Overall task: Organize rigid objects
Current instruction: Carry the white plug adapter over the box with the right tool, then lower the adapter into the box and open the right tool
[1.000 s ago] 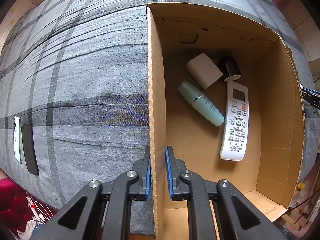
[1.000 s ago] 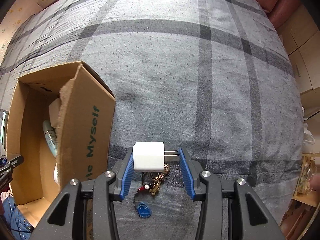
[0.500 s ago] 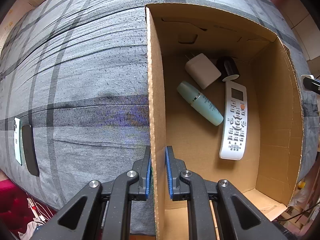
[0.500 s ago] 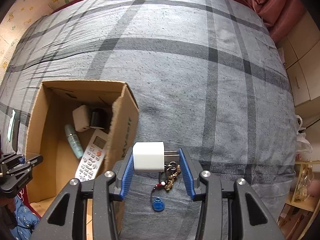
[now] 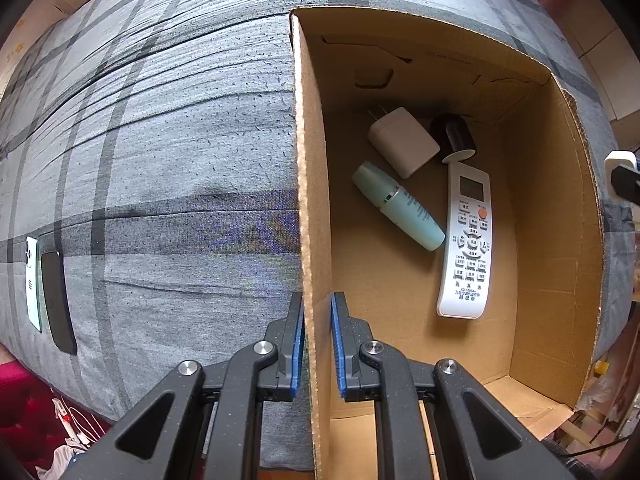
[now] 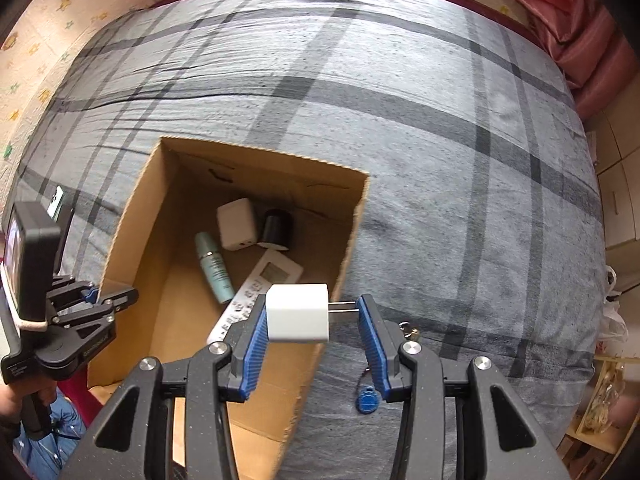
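The right hand-held gripper (image 6: 311, 316) clamps a white plug adapter (image 6: 297, 313), body and prongs between its pads, above the cardboard box (image 6: 357, 216) rim. The left hand-held gripper (image 5: 317, 344) pinches the box's side wall; a remote (image 5: 467, 240) lies ahead inside.

Grey plaid bed (image 6: 400, 120), star-patterned wall (image 6: 48, 40)

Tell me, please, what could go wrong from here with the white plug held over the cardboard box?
The right gripper holds the white cube charger end to end, one pad only on its thin metal prongs, so it might pivot or slip. It hangs over the brown cardboard box's side wall; released now, it could land outside.
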The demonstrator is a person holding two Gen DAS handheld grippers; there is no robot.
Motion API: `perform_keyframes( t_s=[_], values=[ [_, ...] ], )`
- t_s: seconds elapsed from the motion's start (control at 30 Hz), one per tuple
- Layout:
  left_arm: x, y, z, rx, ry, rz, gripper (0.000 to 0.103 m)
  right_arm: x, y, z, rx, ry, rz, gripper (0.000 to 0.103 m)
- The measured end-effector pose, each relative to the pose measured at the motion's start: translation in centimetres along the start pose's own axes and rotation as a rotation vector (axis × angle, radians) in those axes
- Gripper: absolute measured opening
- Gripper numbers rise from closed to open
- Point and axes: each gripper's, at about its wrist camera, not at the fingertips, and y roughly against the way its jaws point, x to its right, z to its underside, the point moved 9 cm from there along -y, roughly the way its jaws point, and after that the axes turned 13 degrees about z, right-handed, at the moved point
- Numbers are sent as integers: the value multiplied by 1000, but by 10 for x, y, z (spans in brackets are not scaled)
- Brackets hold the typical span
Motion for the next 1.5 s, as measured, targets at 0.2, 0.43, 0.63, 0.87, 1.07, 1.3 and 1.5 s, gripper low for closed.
perform_keyframes(
  t_s=[0.2, 0.43, 0.63, 0.87, 1.07, 1.3, 1.5],
  values=[
    [0, 0, 1, -1, -4, 3, 13, -31, 1, 7, -3, 59, -29, 47],
    [-1, -1, 1, 1, -10, 11, 13, -61, -9, 18, -17, 130, -46, 47],
    [-4, 0, 2, 5, -7, 23, 13, -84, -25, 29, -35, 176, -58, 47],
    [-5, 1, 3, 9, -9, 30, 13, -108, -44, 42, -56, 233, -70, 47],
    [-6, 2, 4, 11, -9, 30, 13, -121, -61, 50, -76, 250, -80, 47],
    [-6, 2, 4, 11, -9, 30, 13, -132, -69, 59, -94, 259, -108, 47],
    [-6, 2, 4, 11, -10, 30, 13, -132, -74, 62, -102, 255, -101, 47]
  ],
)
